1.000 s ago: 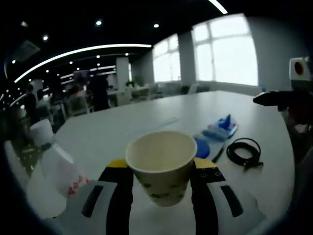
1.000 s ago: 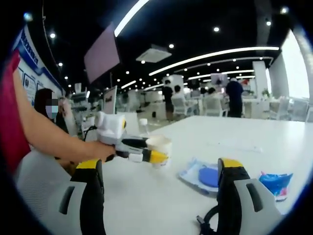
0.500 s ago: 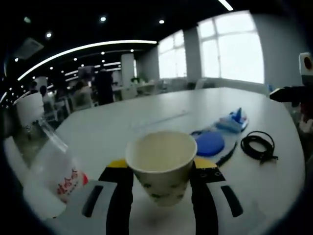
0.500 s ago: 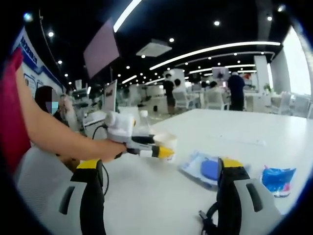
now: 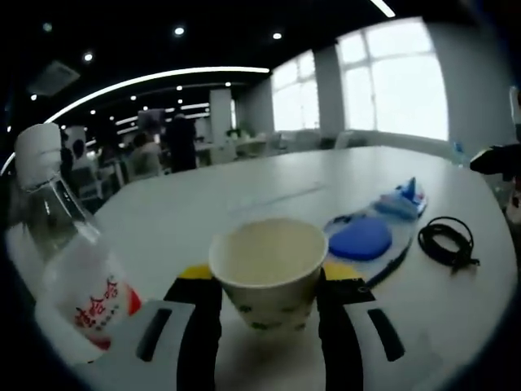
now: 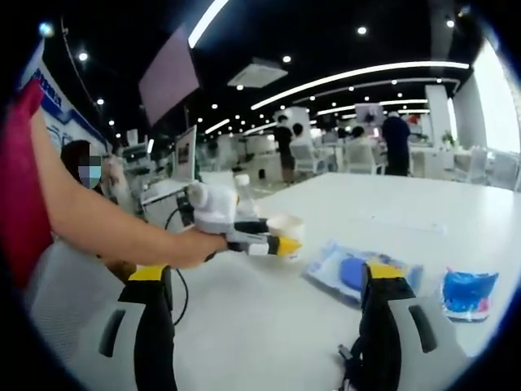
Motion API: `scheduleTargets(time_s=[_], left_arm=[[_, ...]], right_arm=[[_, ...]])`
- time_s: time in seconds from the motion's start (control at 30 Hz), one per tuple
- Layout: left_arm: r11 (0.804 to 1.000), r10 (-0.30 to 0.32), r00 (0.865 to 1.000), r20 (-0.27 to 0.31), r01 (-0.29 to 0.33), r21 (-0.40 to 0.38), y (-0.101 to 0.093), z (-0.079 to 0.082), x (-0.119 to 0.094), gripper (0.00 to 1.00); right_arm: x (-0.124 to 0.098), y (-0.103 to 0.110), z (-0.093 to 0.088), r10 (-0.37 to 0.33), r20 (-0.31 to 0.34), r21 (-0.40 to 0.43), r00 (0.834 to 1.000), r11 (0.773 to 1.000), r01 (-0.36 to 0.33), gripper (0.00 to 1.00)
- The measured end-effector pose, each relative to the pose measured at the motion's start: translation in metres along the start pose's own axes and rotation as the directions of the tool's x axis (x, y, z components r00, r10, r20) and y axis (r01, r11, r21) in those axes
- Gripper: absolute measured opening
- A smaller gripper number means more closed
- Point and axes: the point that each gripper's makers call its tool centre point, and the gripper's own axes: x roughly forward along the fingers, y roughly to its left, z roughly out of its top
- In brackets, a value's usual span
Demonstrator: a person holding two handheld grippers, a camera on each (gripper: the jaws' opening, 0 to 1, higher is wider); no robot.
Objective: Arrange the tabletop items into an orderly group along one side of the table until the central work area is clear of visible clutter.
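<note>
My left gripper (image 5: 269,278) is shut on a white paper cup (image 5: 269,267) with a green print, held just above the white table (image 5: 203,212). From the right gripper view the same cup (image 6: 285,227) sits in the left gripper (image 6: 259,243), held by a person's bare arm. A clear water bottle (image 5: 69,269) with a red label stands close on the left. My right gripper (image 6: 269,342) is open with nothing between its fingers. A blue disc in a clear bag (image 5: 360,238), a blue packet (image 5: 404,199) and a black coiled cable (image 5: 447,240) lie to the right.
The blue disc bag (image 6: 352,269) and blue packet (image 6: 466,292) lie ahead of the right gripper, and the cable (image 6: 352,368) lies by its right jaw. People, chairs and desks fill the far room. Bare tabletop stretches beyond the cup.
The left gripper has carried the cup closer to the bottle, which now looms larger at the left. The right gripper stays open.
</note>
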Motion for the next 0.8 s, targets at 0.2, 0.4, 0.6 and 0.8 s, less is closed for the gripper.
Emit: scheduleTargets(time_s=[0.2,0.4,0.6,0.8], left_arm=[[1.0,-0.001,1.0,-0.007,0.001,0.009,-0.001,-0.003,0.003,0.43],[1.0,-0.009,1.0,-0.016,0.009,0.02,-0.003,-0.01,0.004,0.43],[1.0,-0.012,1.0,-0.022,0.012,0.02,-0.003,-0.01,0.002,0.43],[0.999,-0.008,1.0,-0.03,0.009,0.037,-0.002,-0.011,0.002,0.44]], right_arm=[[0.0,0.0,0.0,0.002,-0.001,0.004,1.0,1.0,-0.002,0.94],[-0.001,0.0,0.0,0.001,-0.001,0.004,1.0,1.0,-0.001,0.94],[0.0,0.002,0.0,0.004,0.0,0.004,1.0,1.0,-0.004,0.94],[-0.001,0.002,0.0,0.004,-0.001,0.002,1.0,1.0,-0.004,0.94]])
